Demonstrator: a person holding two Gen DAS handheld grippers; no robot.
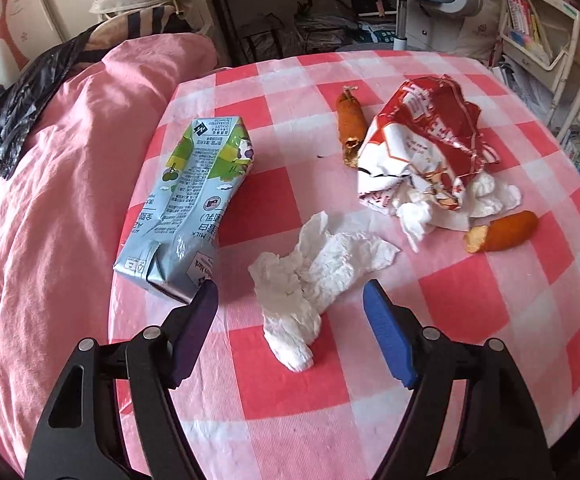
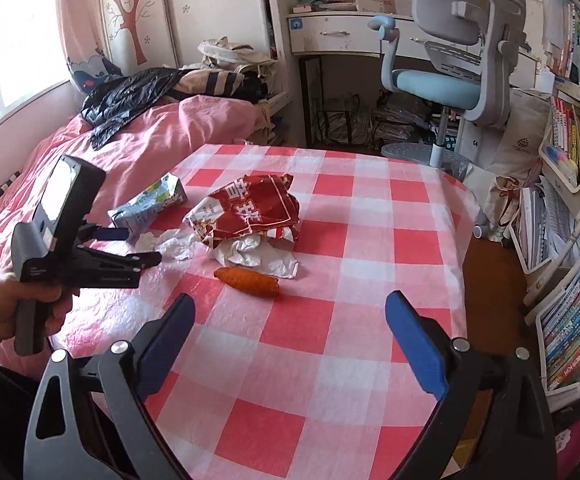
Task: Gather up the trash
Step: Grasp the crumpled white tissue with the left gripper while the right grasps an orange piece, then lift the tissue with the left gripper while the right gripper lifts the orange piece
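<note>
- The table (image 1: 470,320) is round and covered with a thin, slightly wrinkled cloth of red, pink and white checks.
- A crumpled white tissue (image 1: 310,276) lies near the front, soft and creased, with one twisted end toward the viewer.
- The left gripper (image 1: 290,312) hangs just above that tissue, its blue-padded jaws standing apart on either side of it, pads not pressing the paper.
- Left of the tissue lies a dented milk carton (image 1: 185,208), glossy light blue card with green print, flat on its side at the table's left edge.
- On the right sits a crushed red-and-white snack bag (image 1: 422,140) of shiny foil; more wadded white paper (image 1: 486,196) spills from under its near edge. What else it holds cannot be told.
- Two orange, rough-crusted food pieces lie beside it: one (image 1: 350,128) on the far left of the bag, one bitten piece (image 1: 502,232) near right.
- The right gripper (image 2: 290,320) is wide, with nothing between its jaws, over bare cloth.
- A pink quilt (image 1: 41,200) lies left, a black plastic bag (image 1: 13,108) on it.
</note>
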